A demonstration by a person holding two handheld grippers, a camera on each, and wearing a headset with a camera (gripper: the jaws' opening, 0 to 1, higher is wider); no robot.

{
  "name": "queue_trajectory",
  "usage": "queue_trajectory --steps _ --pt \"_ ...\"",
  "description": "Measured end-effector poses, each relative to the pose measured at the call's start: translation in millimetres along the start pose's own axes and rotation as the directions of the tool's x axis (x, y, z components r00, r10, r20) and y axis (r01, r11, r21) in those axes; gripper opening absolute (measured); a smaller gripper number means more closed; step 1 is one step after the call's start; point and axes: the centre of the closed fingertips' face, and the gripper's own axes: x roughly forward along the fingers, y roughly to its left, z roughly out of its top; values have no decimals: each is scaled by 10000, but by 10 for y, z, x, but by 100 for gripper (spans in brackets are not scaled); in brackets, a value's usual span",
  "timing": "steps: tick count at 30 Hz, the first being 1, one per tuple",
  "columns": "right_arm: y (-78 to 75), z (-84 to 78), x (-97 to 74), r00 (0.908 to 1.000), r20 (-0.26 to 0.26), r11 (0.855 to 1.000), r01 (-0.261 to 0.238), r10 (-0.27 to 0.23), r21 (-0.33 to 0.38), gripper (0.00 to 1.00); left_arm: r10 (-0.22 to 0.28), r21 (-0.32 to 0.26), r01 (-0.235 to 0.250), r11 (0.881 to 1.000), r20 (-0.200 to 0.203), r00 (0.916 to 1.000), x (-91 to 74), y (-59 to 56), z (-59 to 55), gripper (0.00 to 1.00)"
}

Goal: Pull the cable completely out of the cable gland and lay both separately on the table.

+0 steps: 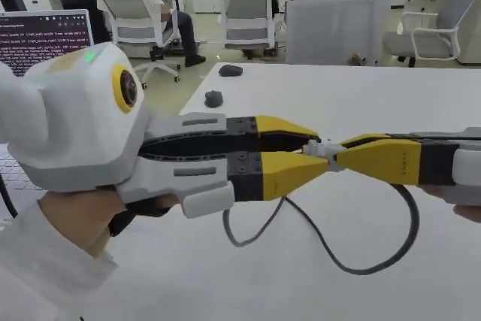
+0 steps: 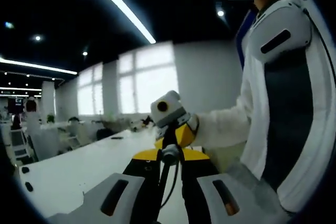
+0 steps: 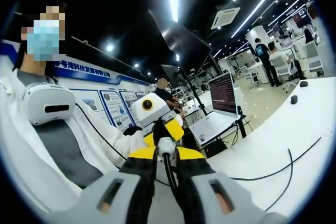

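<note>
**Cable gland (image 1: pixel 325 149) held above the surface between both tools; cable (image 1: pixel 331 253) not yet out**

Head view, left to right. The left tool (image 1: pixel 314 154), carried in a hand (image 1: pixel 79 216), points rightward. Its yellow jaws stand at a narrow gap and appear to clamp the white gland at their tips. The right tool (image 1: pixel 344 153) meets it tip to tip. Its jaws are pinched together on what I judge to be the cable, just beside the gland. The grey cable hangs from under both tools in a slack loop that rests on the white surface (image 1: pixel 376 95).

Step in hand: extraction. Gland and cable are both gripped, and nothing is laid down.

Next move calls for drawing the tools straight apart along the cable's line, with a firm hold on both sides, until the free end clears the gland.
</note>
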Motion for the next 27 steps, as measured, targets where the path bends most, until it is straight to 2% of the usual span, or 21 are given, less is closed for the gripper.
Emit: queue_trajectory --steps 3,6,7,8,11,14,19,20,22,23,24,25,27 --pt "17 1 5 9999 71 9995 -122 120 306 12 3 -13 -3 10000 60 10000 1 3 8 15" --pt "-12 -16 -4 10000 -36 9983 23 -21 577 11 145 263 -143 9996 -63 9999 26 20 -30 16" --pt "-34 -30 -8 10000 -52 9965 80 -76 835 11 294 748 -275 9968 -237 9993 27 41 -61 16" --pt "-49 -36 -10 9999 -16 9960 144 -143 883 10 423 996 -395 9942 -264 9988 31 61 -72 16" --pt "-6 -47 -6 10000 11 9957 22 -23 922 10 56 161 -54 9999 -160 9999 39 33 -73 16" --pt "20 -37 -15 10000 32 9953 -31 29 971 10 -25 368 29 9993 -117 9999 49 23 -55 16" --pt "36 -38 -37 9999 4 9931 -128 128 1168 10 -257 215 258 9994 -70 9996 72 9 -50 16" --pt "38 -42 -38 9999 -13 9926 -114 116 1210 10 -250 55 250 9997 -100 9996 74 14 -55 16" --pt "55 -57 -30 9998 -174 9929 -28 49 1186 10 -257 -1188 218 9927 -309 9992 72 7 -86 15" --pt "47 -61 -29 9997 -261 9972 59 -40 749 9 -322 -1473 270 9887 -330 9989 68 8 -85 15" --pt "104 -72 -26 9993 -382 9992 4 12 404 9 -417 -1694 350 9849 -363 9985 63 4 -85 14" --pt "94 -54 -20 9994 -347 9997 90 -98 -224 9 -388 -2050 317 9782 -308 9988 61 9 -76 14" --pt "121 -27 -16 9996 -293 9988 16 -30 -485 9 -394 -2128 357 9764 -134 9991 56 19 -54 14"
